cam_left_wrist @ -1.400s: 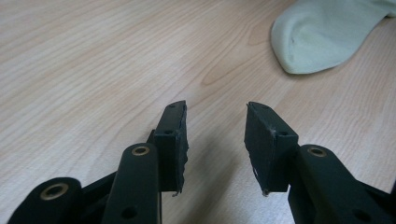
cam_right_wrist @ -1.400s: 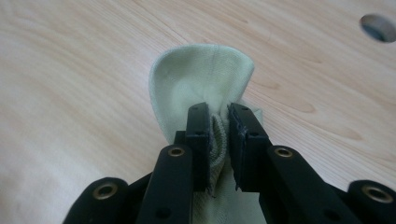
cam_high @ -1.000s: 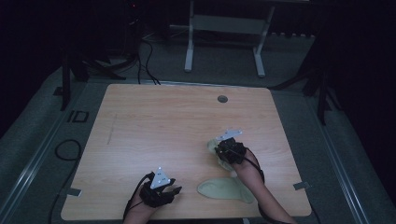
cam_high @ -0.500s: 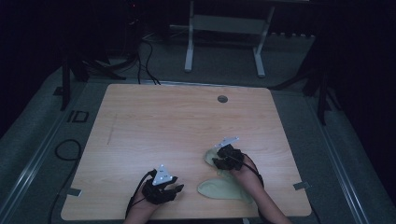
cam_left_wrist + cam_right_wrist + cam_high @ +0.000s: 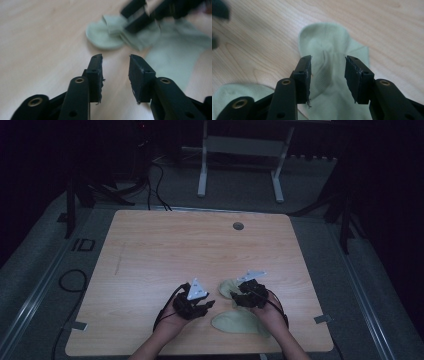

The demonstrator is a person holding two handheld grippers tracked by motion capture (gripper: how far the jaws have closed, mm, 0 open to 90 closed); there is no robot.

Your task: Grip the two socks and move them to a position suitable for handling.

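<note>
Nearest the table's [image 5: 150, 250] front edge, two forearms are seen coming in from below, each hand wrapped round a black gripper. A pale green sock [image 5: 240, 322] is laid flat close to that edge, partly under the right hand [image 5: 270, 312]. The left gripper [image 5: 206, 306] is held just left of it, low over bare wood; in its own view the jaws are spread apart with nothing between them, and the wood grain is seen through the gap. A second sock [image 5: 229, 287] — folded or bunched — is lain a little farther in, with the right gripper [image 5: 237, 297] poised directly over it. In the right gripper view the jaws are parted to either side of the ribbed fabric [image 5: 329, 65], which is not pinched; whether the tips are touching the cloth cannot be told. In the left gripper view the right gripper [image 5: 130, 23] is seen blurred above that sock [image 5: 107, 37]. Farther off, a small round grommet [image 5: 238, 226] is set into the tabletop near its back edge, and beyond the table a white frame [image 5: 240, 155] and dark cables [image 5: 155, 180] are made out on the grey floor.
</note>
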